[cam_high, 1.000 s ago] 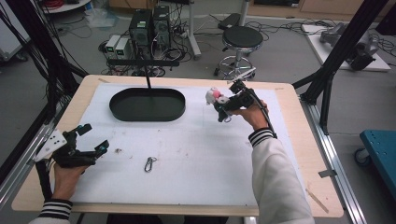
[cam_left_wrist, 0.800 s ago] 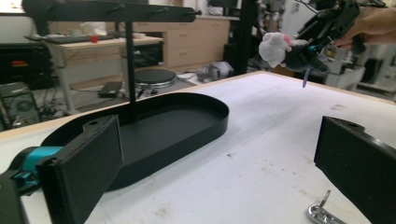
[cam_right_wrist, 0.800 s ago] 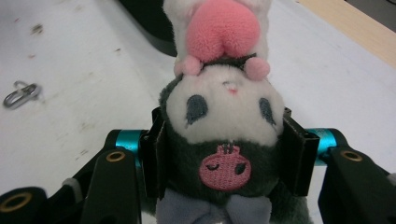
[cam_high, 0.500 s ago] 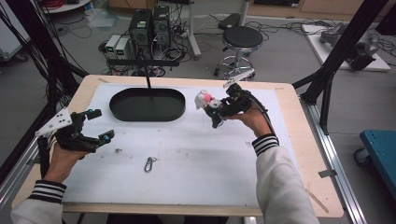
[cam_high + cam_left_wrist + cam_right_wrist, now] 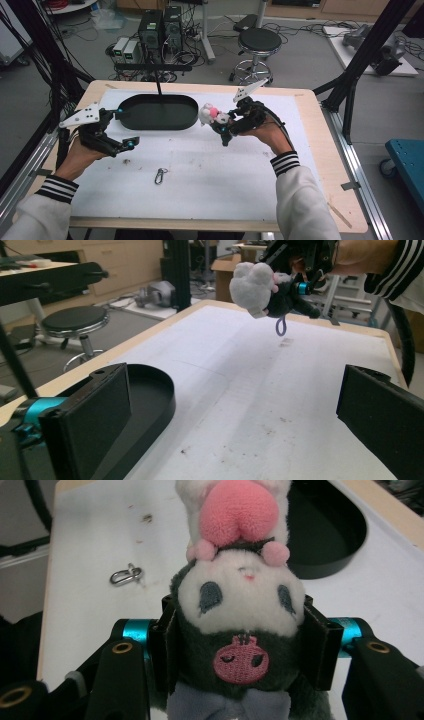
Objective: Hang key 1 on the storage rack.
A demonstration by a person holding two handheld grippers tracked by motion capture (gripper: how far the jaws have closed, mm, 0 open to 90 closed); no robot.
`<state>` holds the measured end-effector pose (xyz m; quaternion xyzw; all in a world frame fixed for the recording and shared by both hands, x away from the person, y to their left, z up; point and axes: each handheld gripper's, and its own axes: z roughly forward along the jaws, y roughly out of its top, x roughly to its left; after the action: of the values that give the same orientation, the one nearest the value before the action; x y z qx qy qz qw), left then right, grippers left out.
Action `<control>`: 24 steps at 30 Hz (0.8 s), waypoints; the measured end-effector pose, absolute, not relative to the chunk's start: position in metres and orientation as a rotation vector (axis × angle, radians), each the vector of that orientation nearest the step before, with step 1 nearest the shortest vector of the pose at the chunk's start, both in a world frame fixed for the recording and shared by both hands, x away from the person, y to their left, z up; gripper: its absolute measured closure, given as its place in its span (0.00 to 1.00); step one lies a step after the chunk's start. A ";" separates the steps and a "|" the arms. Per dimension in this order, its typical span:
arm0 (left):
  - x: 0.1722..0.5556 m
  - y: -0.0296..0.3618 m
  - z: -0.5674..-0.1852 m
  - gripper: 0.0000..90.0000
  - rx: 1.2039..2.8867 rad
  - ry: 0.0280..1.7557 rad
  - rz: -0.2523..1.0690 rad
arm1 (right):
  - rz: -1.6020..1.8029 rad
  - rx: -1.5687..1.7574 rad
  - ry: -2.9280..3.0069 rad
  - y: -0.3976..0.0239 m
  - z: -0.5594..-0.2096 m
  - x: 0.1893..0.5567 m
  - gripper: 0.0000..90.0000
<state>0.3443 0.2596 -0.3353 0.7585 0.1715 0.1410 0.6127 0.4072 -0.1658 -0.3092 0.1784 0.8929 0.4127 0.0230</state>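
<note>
Right gripper clamped on plush toy, aloft near tray | left gripper apart, empty | toy not yet deposited; carabiner untouched at counter's middle.

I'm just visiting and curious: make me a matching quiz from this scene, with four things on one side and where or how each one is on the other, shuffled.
Things:
1. small white, grey and pink plush toy
2. black oval tray
3. small metal carabiner clip
4. left gripper

Places or states:
A. lying flat and alone on the white table cover
B. jaws wide apart, nothing between them
C. clamped between the jaws of the right gripper, lifted off the table
D. resting at the far side of the table with nothing inside

Pairs: 1-C, 2-D, 3-A, 4-B
</note>
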 end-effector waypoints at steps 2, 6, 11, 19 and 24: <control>0.345 0.257 -0.334 0.02 1.751 0.388 0.318 | 1.275 0.533 2.770 -0.164 -0.309 0.406 0.50; 0.349 0.247 -0.328 0.02 1.772 0.354 0.294 | 1.280 0.484 2.792 -0.157 -0.310 0.402 0.50; 0.355 0.233 -0.322 0.02 1.780 0.324 0.257 | 1.301 0.383 2.821 -0.146 -0.308 0.393 0.50; 0.360 0.216 -0.321 0.02 1.807 0.293 0.220 | 1.332 0.266 2.829 -0.138 -0.305 0.385 0.49; 0.361 0.202 -0.320 0.02 1.826 0.262 0.187 | 1.335 0.212 2.838 -0.134 -0.306 0.382 0.49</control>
<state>0.3607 0.2016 -0.3198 0.7877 0.1131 0.0807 0.6002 0.3822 -0.1336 -0.3057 0.0673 0.9028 0.4247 -0.0012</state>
